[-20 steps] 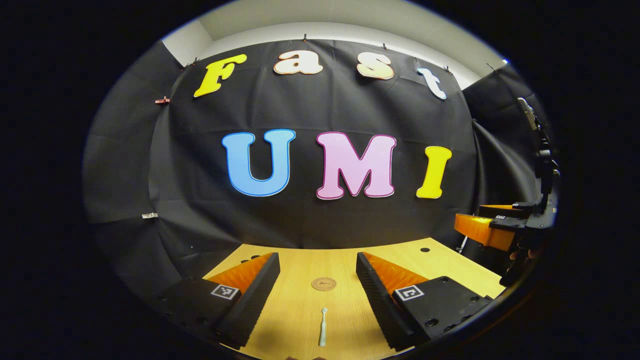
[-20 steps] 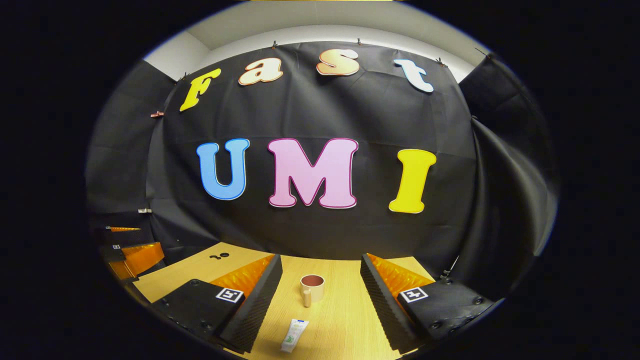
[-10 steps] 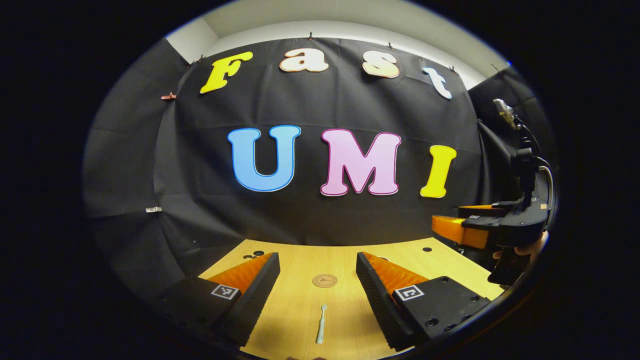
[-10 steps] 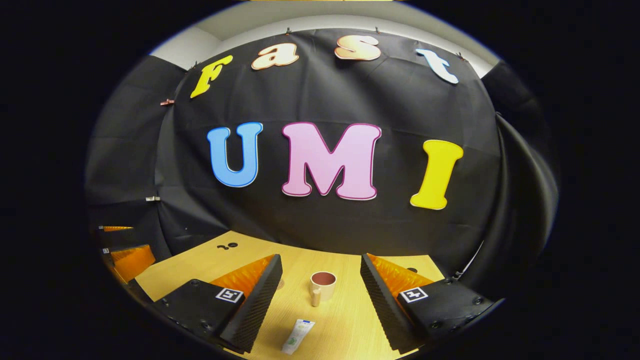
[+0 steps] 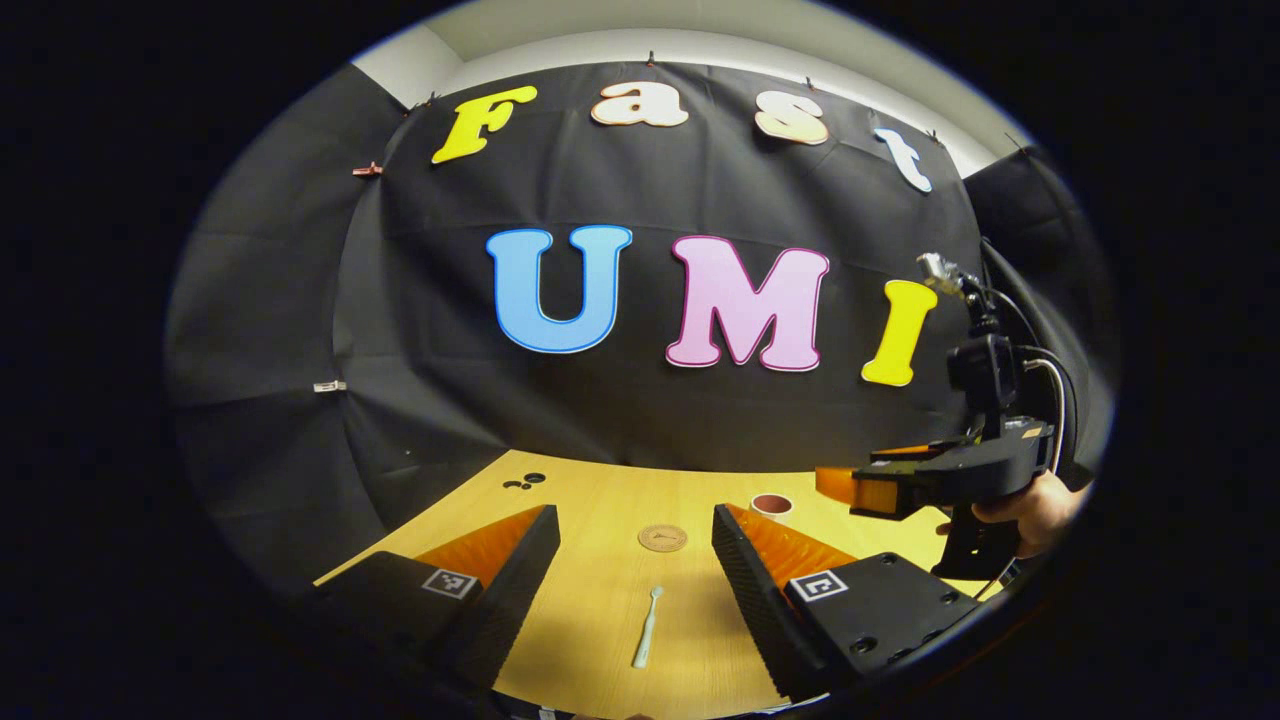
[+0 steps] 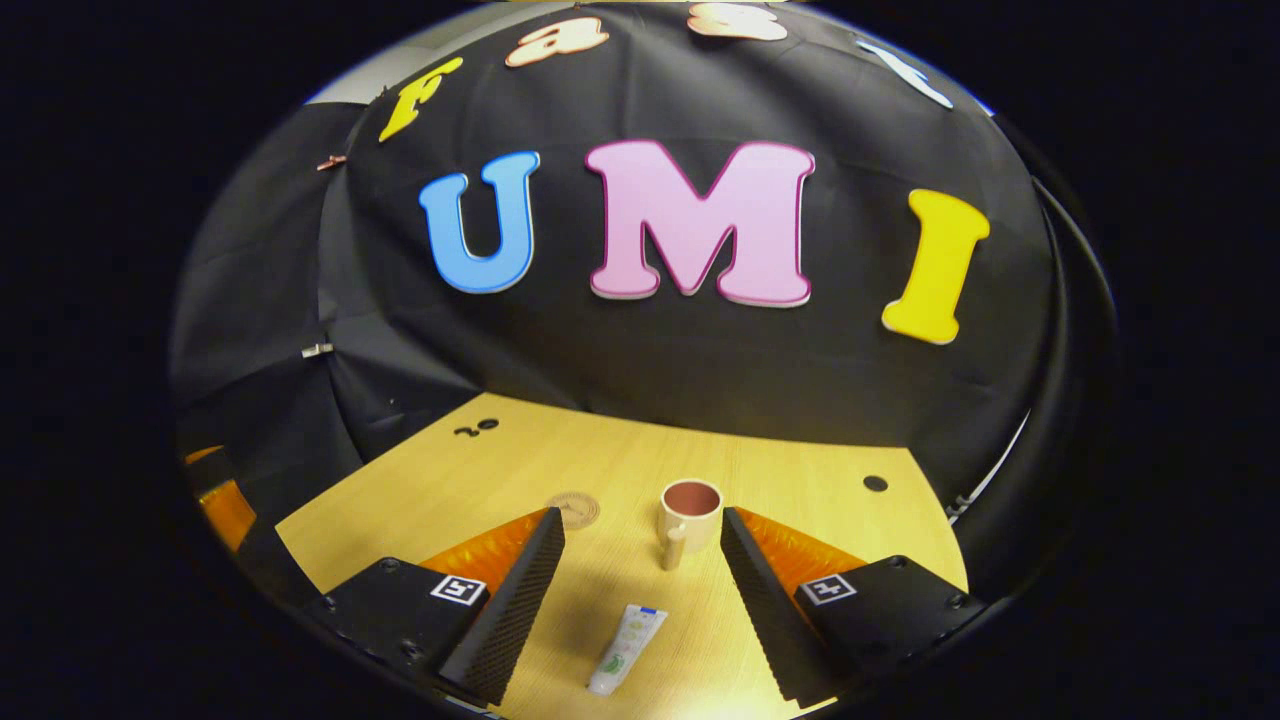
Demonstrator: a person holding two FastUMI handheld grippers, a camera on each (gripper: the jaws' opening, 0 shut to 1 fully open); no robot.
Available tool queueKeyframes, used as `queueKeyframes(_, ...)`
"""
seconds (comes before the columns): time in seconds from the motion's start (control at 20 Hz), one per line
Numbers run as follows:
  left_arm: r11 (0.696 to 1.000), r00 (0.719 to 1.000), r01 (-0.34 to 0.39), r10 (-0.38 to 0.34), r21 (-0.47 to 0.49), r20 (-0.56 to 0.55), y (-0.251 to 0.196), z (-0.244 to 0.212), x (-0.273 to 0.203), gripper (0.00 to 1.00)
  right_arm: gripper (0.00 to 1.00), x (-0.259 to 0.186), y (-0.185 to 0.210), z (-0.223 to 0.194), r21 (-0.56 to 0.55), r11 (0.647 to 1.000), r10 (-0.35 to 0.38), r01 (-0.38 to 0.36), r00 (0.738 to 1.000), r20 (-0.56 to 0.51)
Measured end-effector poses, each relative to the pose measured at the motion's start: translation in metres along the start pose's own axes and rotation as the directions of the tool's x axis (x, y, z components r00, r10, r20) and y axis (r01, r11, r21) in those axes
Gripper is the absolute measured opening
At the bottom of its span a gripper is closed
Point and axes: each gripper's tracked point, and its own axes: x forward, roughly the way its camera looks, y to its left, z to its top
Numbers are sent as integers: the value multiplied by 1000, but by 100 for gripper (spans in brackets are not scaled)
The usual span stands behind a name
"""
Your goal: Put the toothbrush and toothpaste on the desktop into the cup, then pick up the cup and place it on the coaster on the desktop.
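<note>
A pale toothbrush (image 5: 646, 628) lies on the wooden desktop (image 5: 590, 500) between the spread fingers of my open left gripper (image 5: 633, 515). The round brown coaster (image 5: 662, 538) sits just beyond it. To the right, the cup's rim (image 5: 771, 505) peeks past my finger. My right gripper (image 5: 850, 488) hovers above the table's right side, held by a hand (image 5: 1030, 500). In the right gripper view, the white toothpaste tube (image 6: 627, 650) lies between the fingers of my open right gripper (image 6: 641, 518). The beige cup (image 6: 688, 510) stands upright ahead, its handle facing me, with the coaster (image 6: 573, 510) to its left.
Small dark holes mark the desktop at its far left (image 6: 478, 428) and far right (image 6: 875, 483). Black cloth walls close the table behind and on both sides. Part of my left gripper (image 6: 215, 500) shows at the left edge of the right gripper view.
My right gripper has moved forward and tipped down over the table, so cup and toothpaste look nearer. The left gripper shifted slightly, and the cup came into its view.
</note>
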Motion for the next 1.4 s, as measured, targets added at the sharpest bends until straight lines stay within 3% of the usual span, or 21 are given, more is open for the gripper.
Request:
queueKeyframes(0.15, 999, 999, -45, 44, -12, -23, 12, -7, 3, 98, 97, 19, 1, -48, 77, 997, 24, -13, 989, -147)
queueKeyframes(0.3, 996, 994, -89, 88, -16, -60, 25, -21, 4, 97, 98, 29, 2, -96, 97, 995, 36, -8, 957, -287)
queueKeyframes(0.75, 982, 966, -186, 186, 15, -178, 44, -55, 5, 98, 99, 63, 8, -179, 82, 997, 46, -4, 861, -507)
queueKeyframes(1.15, 984, 962, -170, 177, 49, -209, 38, -67, 6, 98, 99, 65, -2, -244, 59, 996, -6, 61, 740, -673)
queueKeyframes(1.25, 985, 963, -164, 171, 50, -207, 36, -67, 7, 98, 99, 70, 0, -245, 38, 997, -21, 63, 744, -668)
queueKeyframes(1.3, 985, 964, -163, 169, 48, -207, 36, -67, 8, 98, 98, 67, 1, -249, 11, 998, -35, 58, 726, -687)
queueKeyframes(1.35, 986, 963, -162, 166, 40, -210, 36, -68, 8, 98, 98, 66, 4, -244, 13, 999, -30, 53, 729, -684)
queueKeyframes(1.4, 987, 964, -160, 163, 32, -211, 35, -70, 8, 98, 89, 66, 8, -248, 9, 998, -33, 54, 714, -699)
